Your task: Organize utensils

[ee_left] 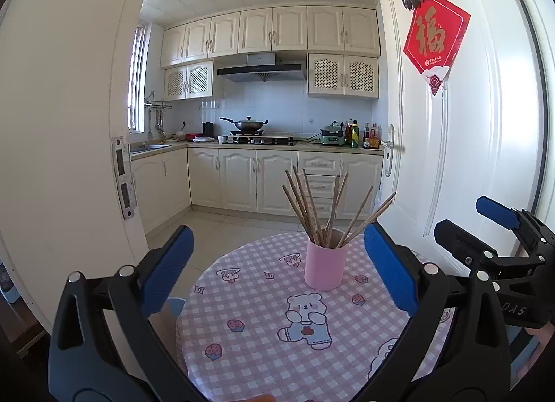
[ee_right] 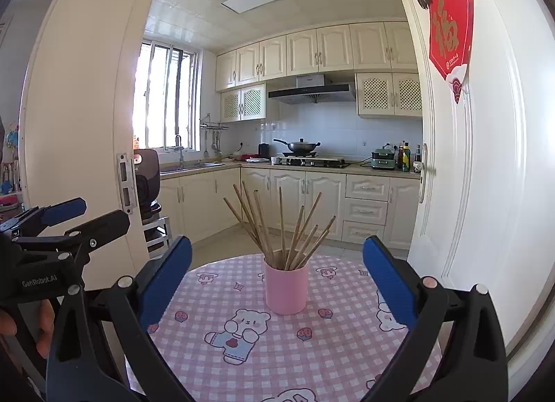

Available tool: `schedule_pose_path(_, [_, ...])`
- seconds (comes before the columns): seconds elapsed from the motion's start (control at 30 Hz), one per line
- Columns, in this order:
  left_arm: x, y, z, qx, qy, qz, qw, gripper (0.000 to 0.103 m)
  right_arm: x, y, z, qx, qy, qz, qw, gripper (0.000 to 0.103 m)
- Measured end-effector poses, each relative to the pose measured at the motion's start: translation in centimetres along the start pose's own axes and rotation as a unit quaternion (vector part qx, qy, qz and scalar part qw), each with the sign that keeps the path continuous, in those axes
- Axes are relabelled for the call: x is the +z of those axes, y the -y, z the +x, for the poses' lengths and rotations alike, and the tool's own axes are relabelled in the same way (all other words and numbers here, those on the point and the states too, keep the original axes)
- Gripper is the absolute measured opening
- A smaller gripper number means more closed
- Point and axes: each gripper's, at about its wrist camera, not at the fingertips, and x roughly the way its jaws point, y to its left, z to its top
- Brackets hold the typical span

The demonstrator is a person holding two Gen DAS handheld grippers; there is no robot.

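- The wooden chopsticks (ee_left: 326, 209) all stand fanned out in the pink cup (ee_left: 325, 266), which sits upright toward the far side of the round counter (ee_left: 249, 350) with its pink checked bear-print cloth.
- No loose utensil lies on the cloth in either view, so the sorting looks finished, or close to it; only pulling away seems left.
- The left claw (ee_left: 277, 270) gapes wide and has nothing in it; the cup sits beyond its blue pads, untouched.
- The right claw (ee_right: 277, 280) is equally wide apart and empty, with the cup ahead between its pads and clear of both.
- Readable writing: "GenRobot.AI" on the left claw's body in the right view, "DAS" on the right claw's body in the left view, and a gold "福" on the red door hanging (ee_left: 435, 37).
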Motion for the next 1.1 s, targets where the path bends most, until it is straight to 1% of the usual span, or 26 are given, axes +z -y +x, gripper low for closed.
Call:
schedule_pose_path(0.13, [0.16,0.04,-0.36,0.009,0.011,-0.001,0.9999,0.097,0.0,-0.38,-0.04,0.01,0.001,0.0,1.0,0.095])
schedule_pose_path(0.23, [0.32,0.0,-0.56,0.014,0.02,-0.002,0.9997,0.097,0.02,-0.7,-0.2,0.002,0.006,-0.01,1.0,0.095])
schedule_pose_path(0.33, [0.29,-0.01,-0.61,0.016,0.027,-0.003,0.9995,0.097,0.12,-0.54,-0.29,0.006,0.009,-0.004,1.0,0.095])
schedule_pose_path(0.53, [0.15,-0.01,-0.52,0.016,0.027,-0.004,0.9995,0.097,0.08,-0.24,-0.23,-0.001,0.01,0.003,1.0,0.095])
schedule_pose_path(0.8, [-0.11,0.21,-0.24,0.017,0.023,0.005,0.9996,0.097,-0.3,-0.33,0.11,-0.002,-0.001,0.004,1.0,0.095])
schedule_pose_path(1.1, [-0.17,0.01,0.07,0.017,0.019,0.001,0.9997,0.097,-0.67,-0.05,0.41,-0.005,-0.01,0.008,1.0,0.095])
